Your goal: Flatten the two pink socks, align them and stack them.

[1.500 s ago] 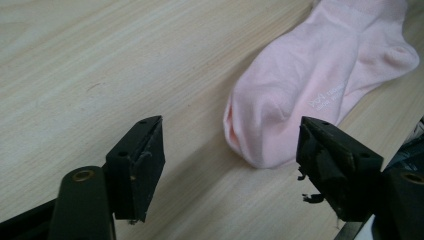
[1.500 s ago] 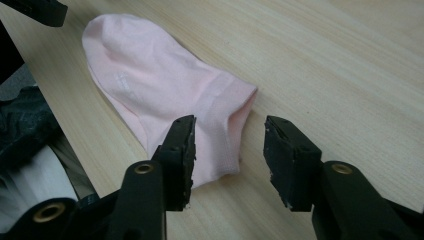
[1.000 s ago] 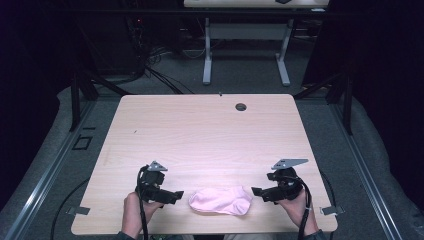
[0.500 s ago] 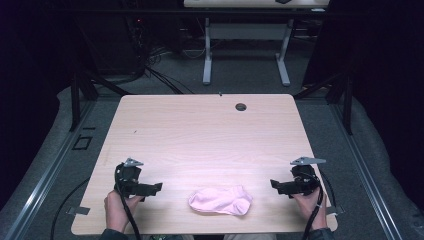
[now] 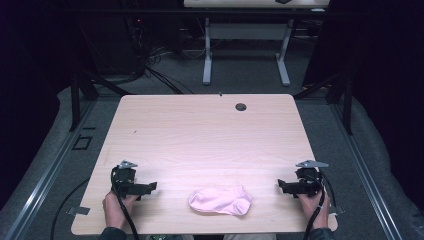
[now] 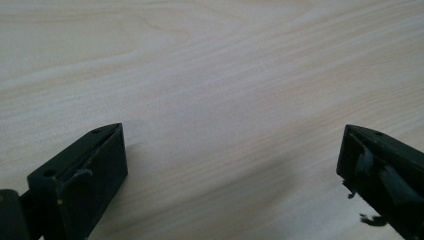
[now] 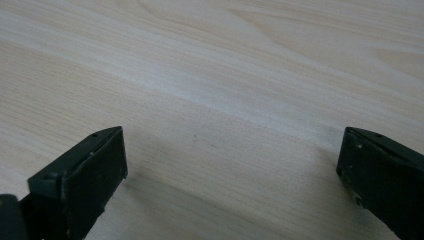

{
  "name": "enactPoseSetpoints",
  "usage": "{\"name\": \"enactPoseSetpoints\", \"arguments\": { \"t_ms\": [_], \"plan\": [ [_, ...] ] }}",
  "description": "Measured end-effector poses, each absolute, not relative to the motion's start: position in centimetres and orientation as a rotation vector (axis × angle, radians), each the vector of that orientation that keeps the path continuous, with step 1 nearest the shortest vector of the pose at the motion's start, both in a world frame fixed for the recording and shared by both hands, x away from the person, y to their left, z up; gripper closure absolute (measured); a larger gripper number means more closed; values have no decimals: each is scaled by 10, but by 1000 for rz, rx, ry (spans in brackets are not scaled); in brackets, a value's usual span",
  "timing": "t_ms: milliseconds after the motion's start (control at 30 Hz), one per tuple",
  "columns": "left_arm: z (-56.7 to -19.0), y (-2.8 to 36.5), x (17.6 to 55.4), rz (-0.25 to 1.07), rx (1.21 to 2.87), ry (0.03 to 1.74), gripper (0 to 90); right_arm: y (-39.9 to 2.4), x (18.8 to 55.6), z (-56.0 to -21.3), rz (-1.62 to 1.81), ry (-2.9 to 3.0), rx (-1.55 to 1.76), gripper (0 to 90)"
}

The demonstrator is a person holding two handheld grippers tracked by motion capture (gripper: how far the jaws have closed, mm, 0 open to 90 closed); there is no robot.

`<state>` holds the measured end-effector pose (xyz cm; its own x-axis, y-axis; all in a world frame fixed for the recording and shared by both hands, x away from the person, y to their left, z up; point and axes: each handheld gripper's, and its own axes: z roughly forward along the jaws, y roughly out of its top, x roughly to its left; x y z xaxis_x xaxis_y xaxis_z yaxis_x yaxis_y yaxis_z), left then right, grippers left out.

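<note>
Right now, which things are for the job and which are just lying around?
For the job: pink sock; left tool, open; right tool, open.

Just there: wooden table; round cable hole; second table behind; cables on the floor.

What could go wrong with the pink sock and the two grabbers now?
The pink sock lies near the table's front edge, so a nudge might push it off. Both the left gripper and the right gripper stand open and apart from it, so a grab might catch just one layer of the soft cloth.
</note>
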<state>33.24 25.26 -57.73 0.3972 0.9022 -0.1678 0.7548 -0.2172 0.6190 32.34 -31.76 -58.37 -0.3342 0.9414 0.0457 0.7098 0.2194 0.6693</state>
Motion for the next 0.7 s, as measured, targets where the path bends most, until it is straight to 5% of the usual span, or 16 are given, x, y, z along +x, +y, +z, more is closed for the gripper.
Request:
{"name": "enactPoseSetpoints", "arguments": {
  "t_ms": [333,700],
  "plan": [
    [-593,246,341,580,1990,1400,0,-318,323,-590,866,2080,1482,0],
    [-593,247,336,570,2000,1375,0,-317,323,-590,868,2075,1488,0]
  ]
}}
